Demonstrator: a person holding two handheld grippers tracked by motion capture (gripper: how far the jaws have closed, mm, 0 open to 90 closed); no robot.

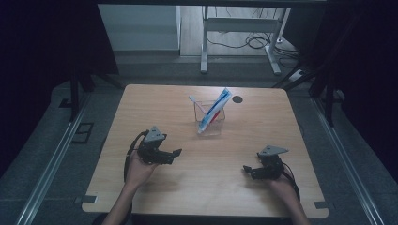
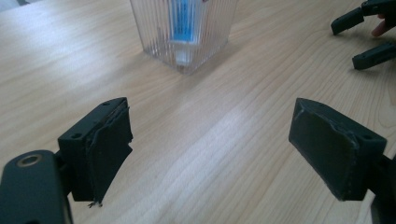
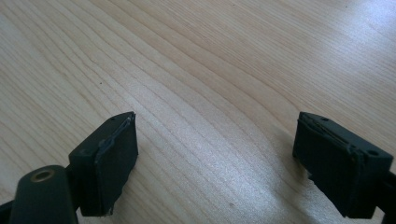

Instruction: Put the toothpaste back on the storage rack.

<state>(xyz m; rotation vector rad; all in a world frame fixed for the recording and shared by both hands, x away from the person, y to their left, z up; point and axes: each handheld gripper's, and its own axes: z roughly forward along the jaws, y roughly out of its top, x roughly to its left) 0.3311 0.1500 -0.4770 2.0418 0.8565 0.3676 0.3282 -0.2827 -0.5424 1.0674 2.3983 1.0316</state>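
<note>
Cup (image 1: 209, 119) stands mid-tabletop toward the far edge, tube (image 1: 215, 110) and toothbrush (image 1: 197, 104) leaning inside; dark disc (image 1: 237, 99) just beyond. Left gripper (image 1: 174, 154) and right gripper (image 1: 247, 169) sit near the near edge, well apart. Left gripper view: jaws wide, empty, bare table (image 2: 196, 140) up to the cup (image 2: 184, 32). Right gripper view: jaws wide, empty.

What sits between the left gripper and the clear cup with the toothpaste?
Nothing visible. Bare table runs from the open left gripper to the clear cup. The right gripper is off to the side, also open.
</note>
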